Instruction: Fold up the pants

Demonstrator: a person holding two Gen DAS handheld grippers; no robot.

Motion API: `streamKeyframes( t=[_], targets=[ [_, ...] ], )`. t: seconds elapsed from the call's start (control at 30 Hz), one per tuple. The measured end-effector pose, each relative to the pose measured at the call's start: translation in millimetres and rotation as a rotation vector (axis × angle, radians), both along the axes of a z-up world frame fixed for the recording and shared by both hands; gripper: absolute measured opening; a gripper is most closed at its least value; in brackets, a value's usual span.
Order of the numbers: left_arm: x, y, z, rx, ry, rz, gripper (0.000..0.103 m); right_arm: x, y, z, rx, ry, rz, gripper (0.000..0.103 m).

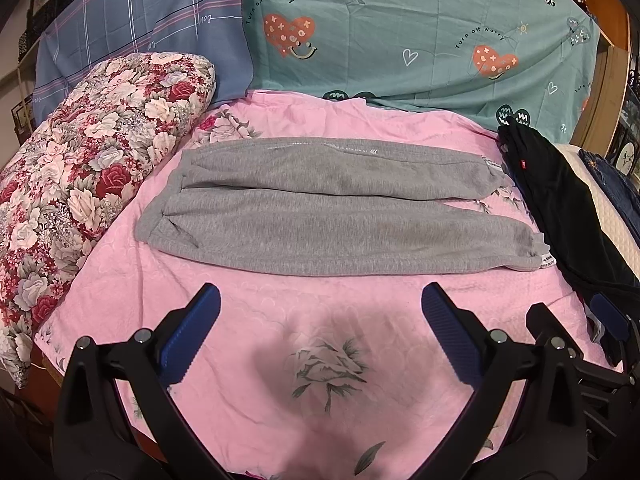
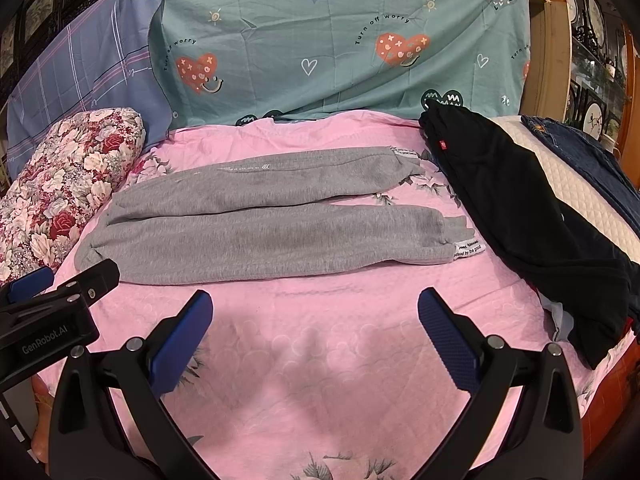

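Grey sweatpants (image 1: 320,208) (image 2: 264,216) lie flat across the pink bed sheet (image 1: 320,360) (image 2: 320,344), waistband at the left, the two legs side by side with cuffs and white labels at the right. My left gripper (image 1: 320,300) hovers open over the sheet just in front of the pants, nothing between its blue pads. My right gripper (image 2: 316,308) is likewise open and empty, in front of the near leg. In the left wrist view the right gripper (image 1: 592,320) shows at the right edge; in the right wrist view the left gripper (image 2: 60,284) shows at the left edge.
A floral quilt roll (image 1: 80,184) (image 2: 60,184) lies left of the pants. Black trousers (image 1: 560,208) (image 2: 520,208) and dark jeans (image 2: 592,160) are piled on a cream pad at the right. Teal and blue-checked sheets (image 1: 400,40) (image 2: 320,40) cover the back. The bed's front edge is near me.
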State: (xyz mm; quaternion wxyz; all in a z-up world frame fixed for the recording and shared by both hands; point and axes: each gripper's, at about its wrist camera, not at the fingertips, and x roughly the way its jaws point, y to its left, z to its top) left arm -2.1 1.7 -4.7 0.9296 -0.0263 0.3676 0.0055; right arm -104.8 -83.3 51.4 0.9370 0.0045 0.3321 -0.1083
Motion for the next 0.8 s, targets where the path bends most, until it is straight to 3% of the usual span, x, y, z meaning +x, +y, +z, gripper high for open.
streamKeyframes(
  t=[0.53,0.6,0.7,0.8],
  targets=[
    [2.7,2.0,-6.2,0.002,0.012,0.001,0.101,1.7,3.2,-9.4,-0.003,0.003,0.008,0.102],
    [9.9,4.7,-14.6,-0.023,0.051,-0.008,0.101,5.5,1.3,-11.2,-0.003,0.014,0.006,0.102],
    [35.1,19.2,-43.6,-0.088,0.195,-0.002,0.101,11.8,-11.0,-19.8,0.005,0.051,-0.018,0.102],
    [64.1,55.4,-71.5,-0.19,0.291,0.052,0.101,16.6,-28.4,-32.6,0.015,0.101,-0.063,0.102]
  ],
)
